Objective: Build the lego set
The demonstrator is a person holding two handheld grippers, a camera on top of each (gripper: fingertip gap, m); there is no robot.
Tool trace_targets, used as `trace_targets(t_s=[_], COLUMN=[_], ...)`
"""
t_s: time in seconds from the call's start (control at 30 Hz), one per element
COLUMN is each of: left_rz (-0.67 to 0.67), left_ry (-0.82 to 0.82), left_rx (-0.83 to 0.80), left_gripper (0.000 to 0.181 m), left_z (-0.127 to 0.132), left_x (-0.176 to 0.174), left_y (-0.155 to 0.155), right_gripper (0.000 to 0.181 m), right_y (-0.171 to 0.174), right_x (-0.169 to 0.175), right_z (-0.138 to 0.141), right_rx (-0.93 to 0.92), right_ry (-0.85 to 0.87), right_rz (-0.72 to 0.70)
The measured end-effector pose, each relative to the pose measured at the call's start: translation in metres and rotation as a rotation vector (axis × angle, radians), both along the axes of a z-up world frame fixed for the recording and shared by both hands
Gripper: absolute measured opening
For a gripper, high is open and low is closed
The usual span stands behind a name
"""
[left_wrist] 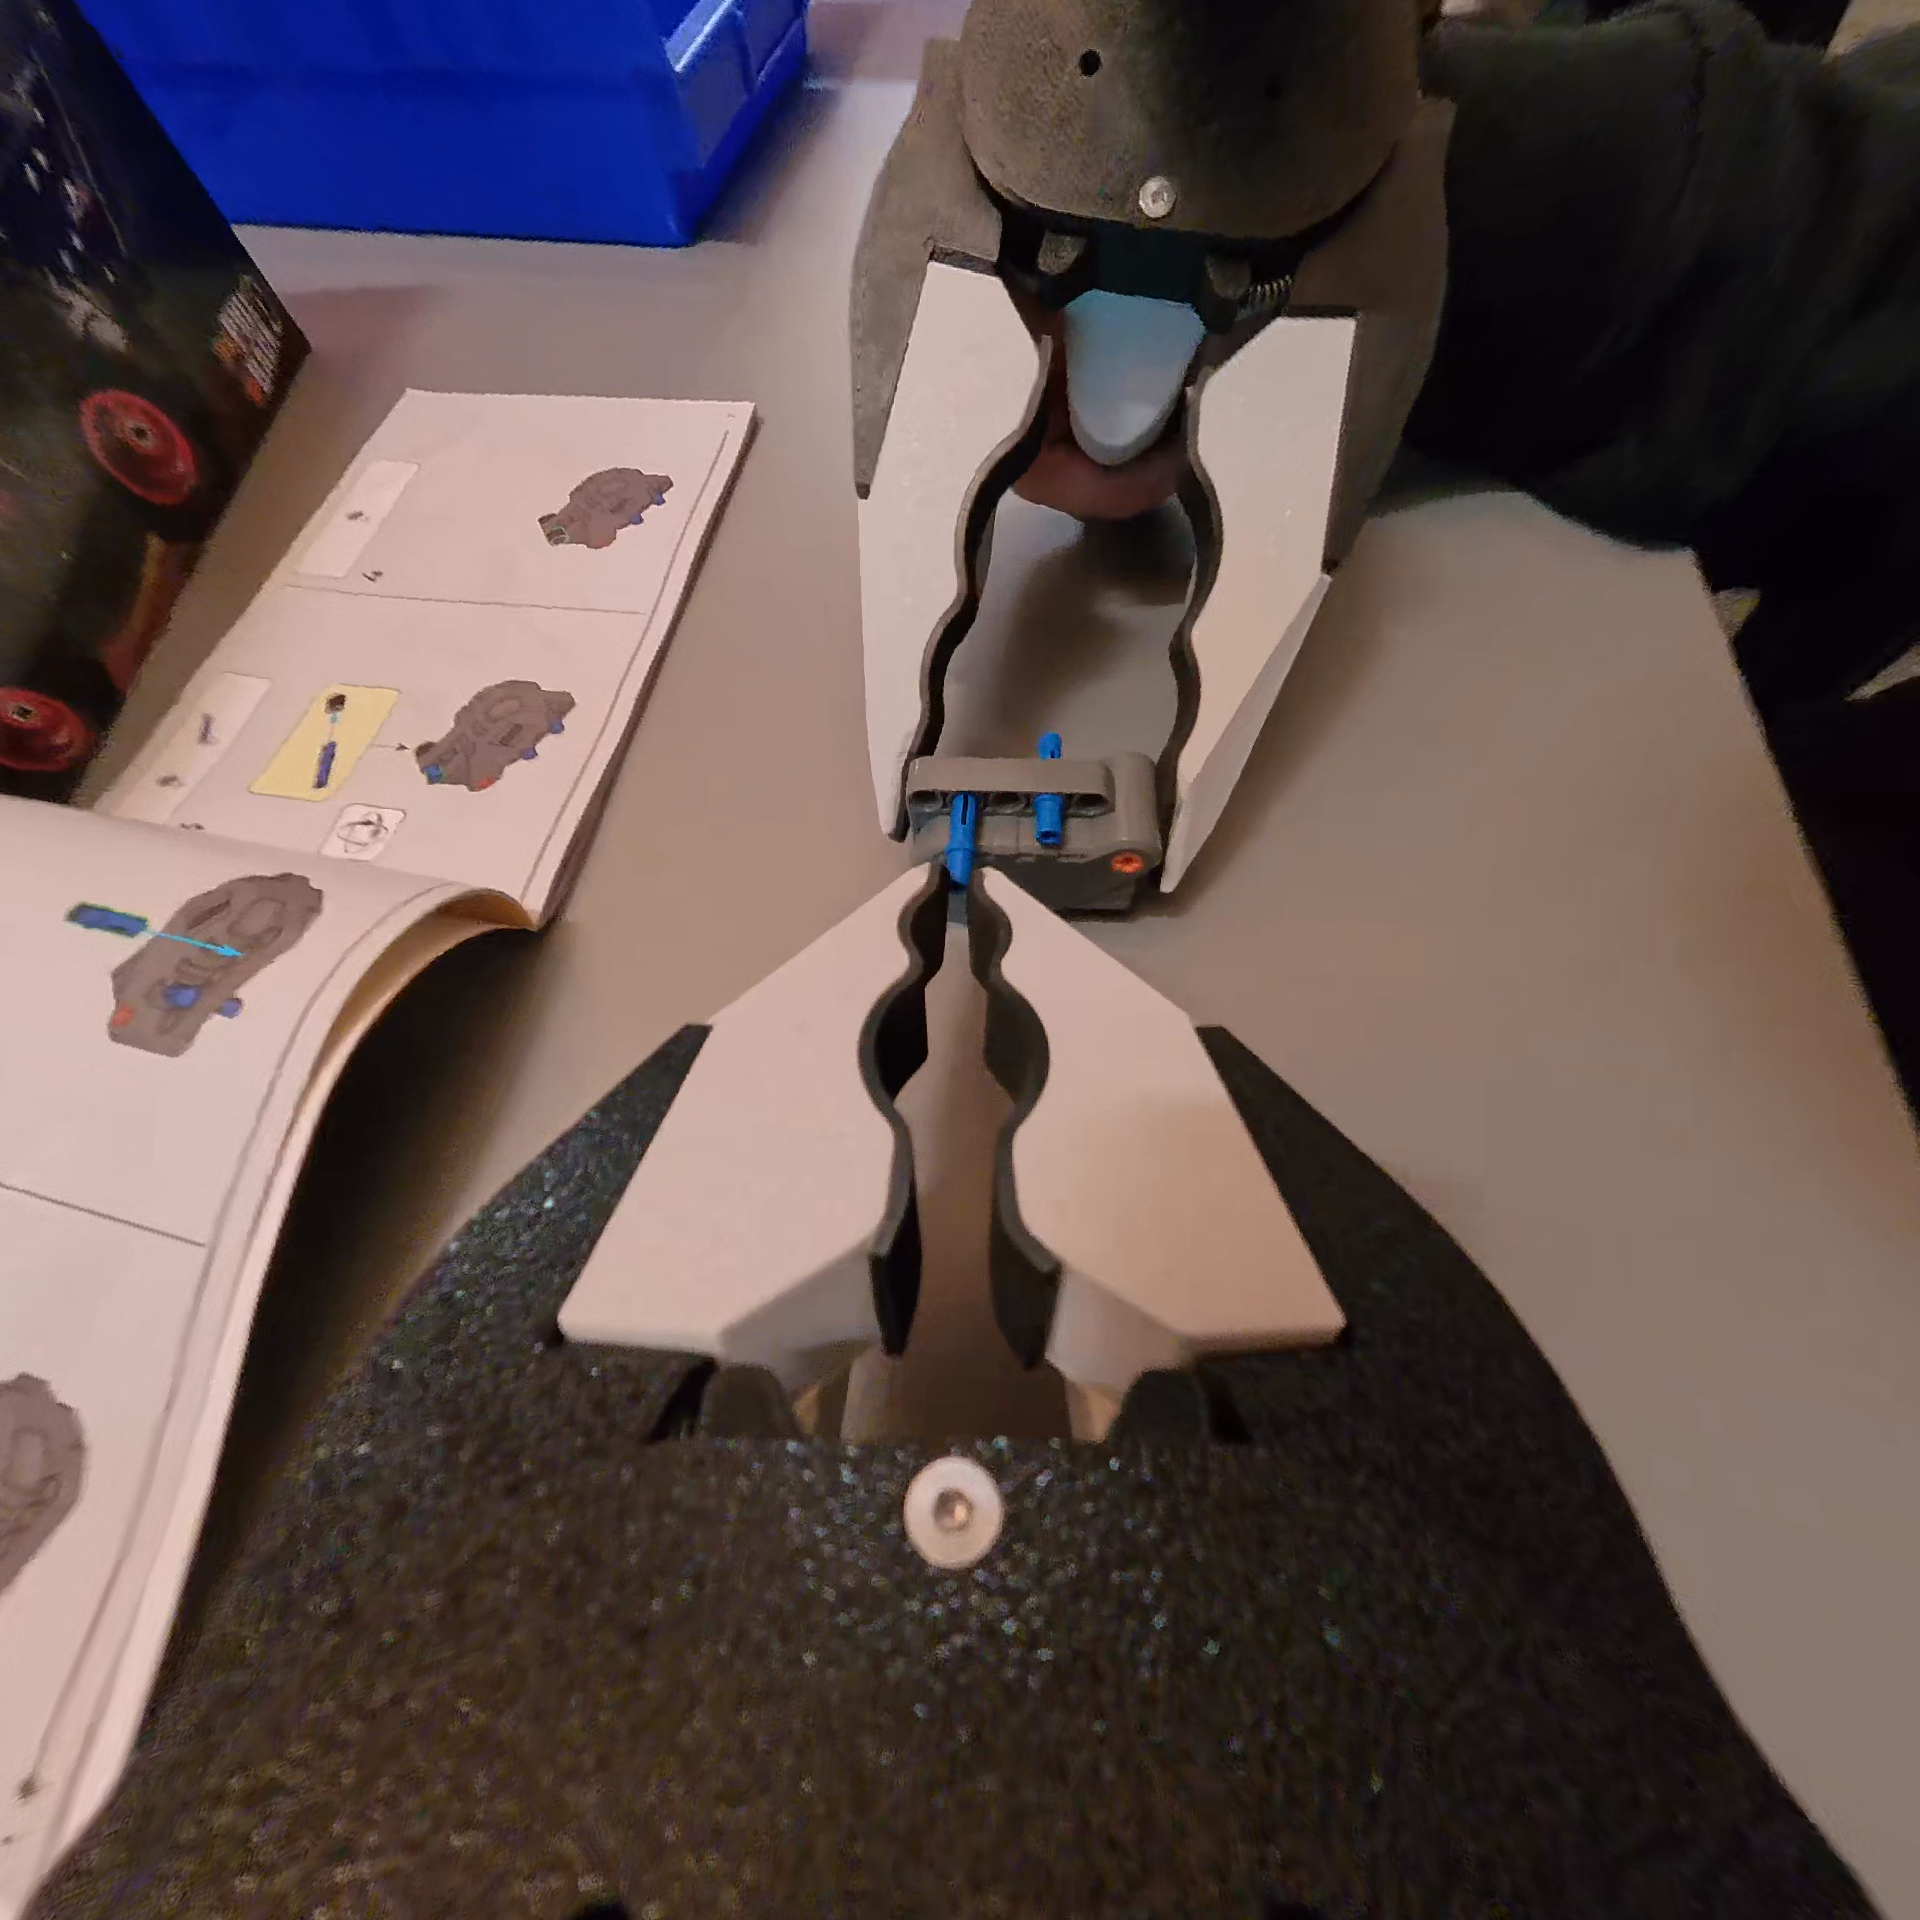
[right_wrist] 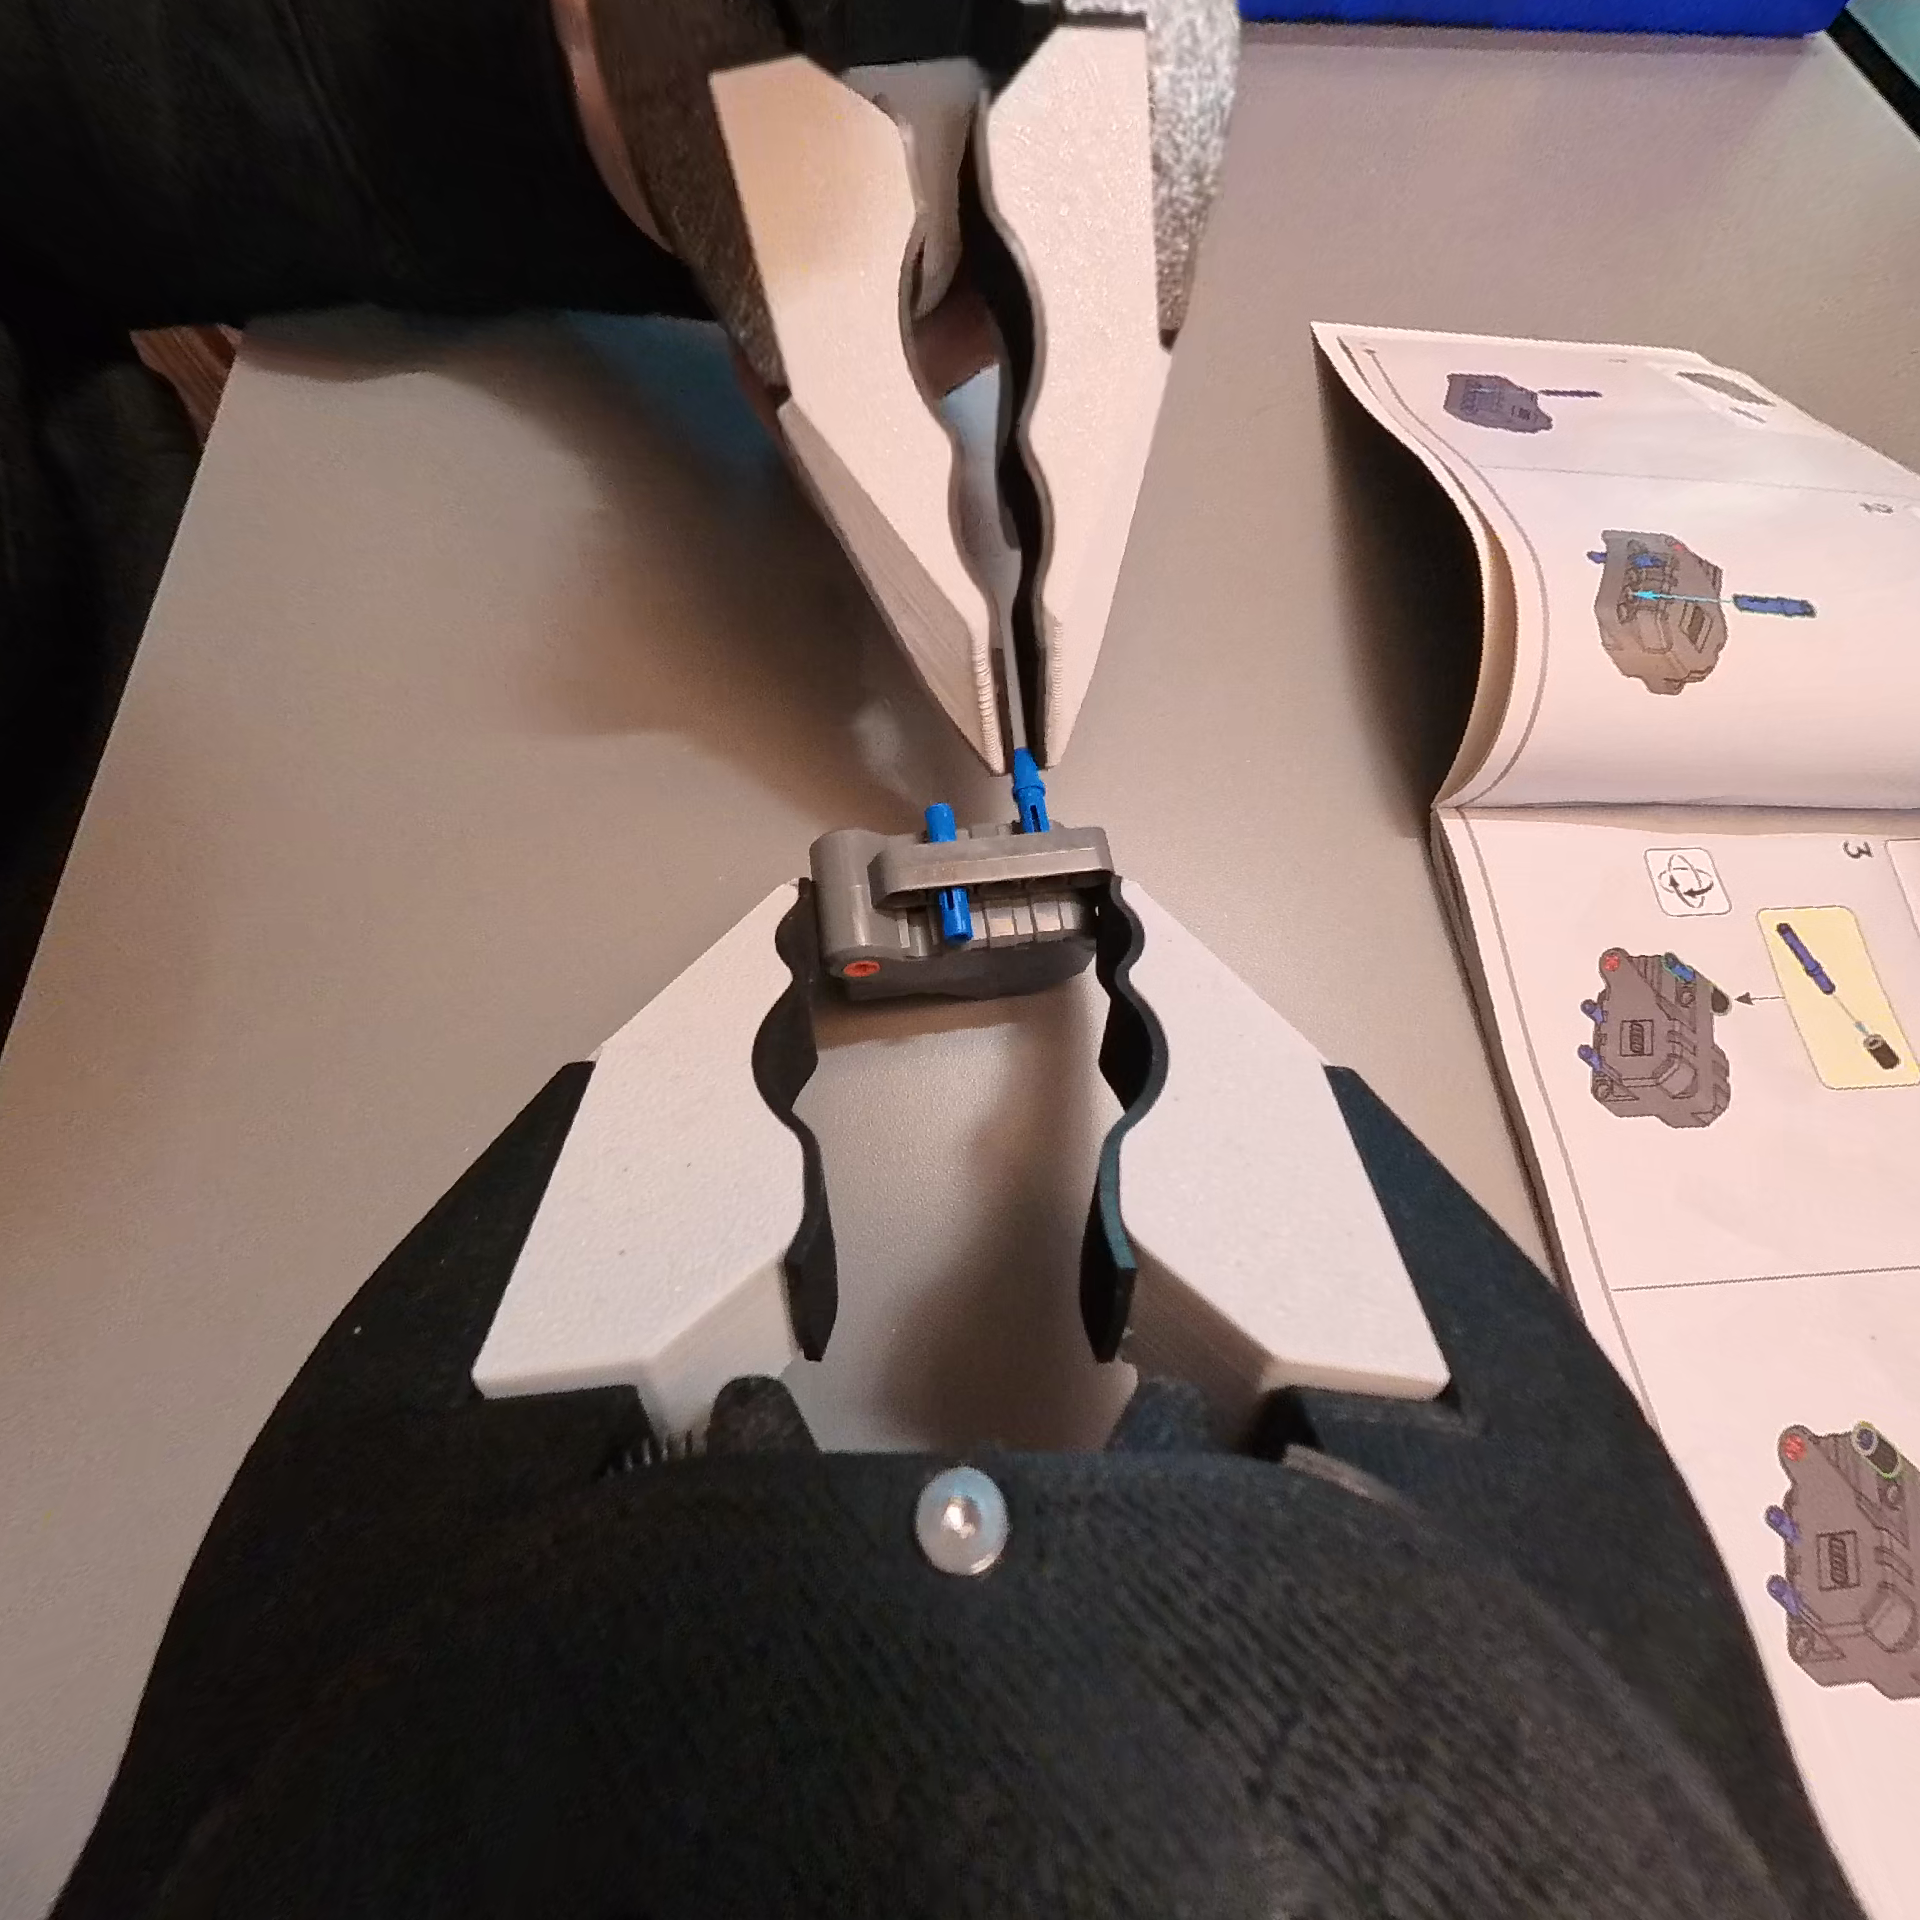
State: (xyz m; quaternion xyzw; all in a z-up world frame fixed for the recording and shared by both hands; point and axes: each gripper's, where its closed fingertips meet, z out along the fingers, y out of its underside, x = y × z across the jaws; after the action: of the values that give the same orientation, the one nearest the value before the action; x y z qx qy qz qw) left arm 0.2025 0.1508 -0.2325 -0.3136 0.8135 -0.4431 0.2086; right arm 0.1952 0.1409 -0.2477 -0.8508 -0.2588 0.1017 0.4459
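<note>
A grey lego motor block (left_wrist: 1081, 868) with a grey beam (left_wrist: 1023, 777) on top sits low over the grey table. My right gripper (left_wrist: 1039, 842) is shut on its two ends; in the right wrist view (right_wrist: 961, 914) the block (right_wrist: 935, 956) is held between the fingertips. My left gripper (left_wrist: 956, 883) is shut on a long blue pin (left_wrist: 961, 836) that sticks into the beam's end hole. From the right wrist view this gripper (right_wrist: 1021, 758) comes down from above onto that pin (right_wrist: 1029, 795). A second blue pin (left_wrist: 1047, 810) (right_wrist: 951, 912) passes through the beam.
An open instruction booklet (left_wrist: 468, 623) (right_wrist: 1714, 935) lies beside the work. A blue bin (left_wrist: 468, 104) and the dark set box (left_wrist: 104, 364) stand at the back left. A person's dark sleeve (left_wrist: 1662, 260) is behind the right gripper. The table edge (right_wrist: 114, 727) runs nearby. Both grippers' tips are close together, under 4 cm apart.
</note>
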Motion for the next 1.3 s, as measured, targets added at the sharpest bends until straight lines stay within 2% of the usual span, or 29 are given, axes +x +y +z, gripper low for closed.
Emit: trace_targets(t_s=[0.1, 0.17, 0.3, 0.37, 0.53, 0.7, 0.93, 1.3], left_rz=[-0.010, -0.010, 0.018, 0.018, 0.003, 0.036, -0.011, -0.005], left_ry=[-0.090, -0.094, 0.071, 0.102, -0.094, 0.063, -0.031, -0.021], left_rx=[0.127, 0.143, -0.064, -0.106, 0.151, -0.095, -0.014, -0.016], left_gripper=[0.000, 0.000, 0.000, 0.000, 0.000, 0.000, 0.003, 0.003], left_z=[0.0001, 0.0005, 0.0002, 0.0007, 0.0006, 0.0015, 0.0025, 0.0023], left_x=[0.0016, 0.0018, 0.0007, 0.0005, 0.0031, 0.0030, 0.0028, 0.0038], left_y=[0.0009, 0.0010, -0.0002, -0.0006, 0.0007, 0.0001, -0.0024, -0.0043], right_gripper=[0.052, 0.052, 0.052, 0.052, 0.052, 0.052, 0.052, 0.052], right_y=[0.0002, 0.0002, 0.0003, 0.0002, 0.0005, 0.0007, 0.0009, 0.0008], right_x=[0.0006, 0.0008, 0.0006, 0.0006, 0.0018, 0.0018, 0.0005, 0.0002], right_z=[0.0000, 0.0001, -0.0002, -0.0002, 0.0000, -0.0001, -0.0003, -0.0004], right_rx=[0.000, -0.001, -0.001, -0.001, -0.002, -0.001, -0.002, -0.002], right_ry=[0.000, 0.000, -0.001, -0.001, 0.001, -0.002, 0.000, 0.000], right_rz=[-0.005, -0.005, -0.005, -0.005, -0.012, -0.014, -0.004, -0.002])
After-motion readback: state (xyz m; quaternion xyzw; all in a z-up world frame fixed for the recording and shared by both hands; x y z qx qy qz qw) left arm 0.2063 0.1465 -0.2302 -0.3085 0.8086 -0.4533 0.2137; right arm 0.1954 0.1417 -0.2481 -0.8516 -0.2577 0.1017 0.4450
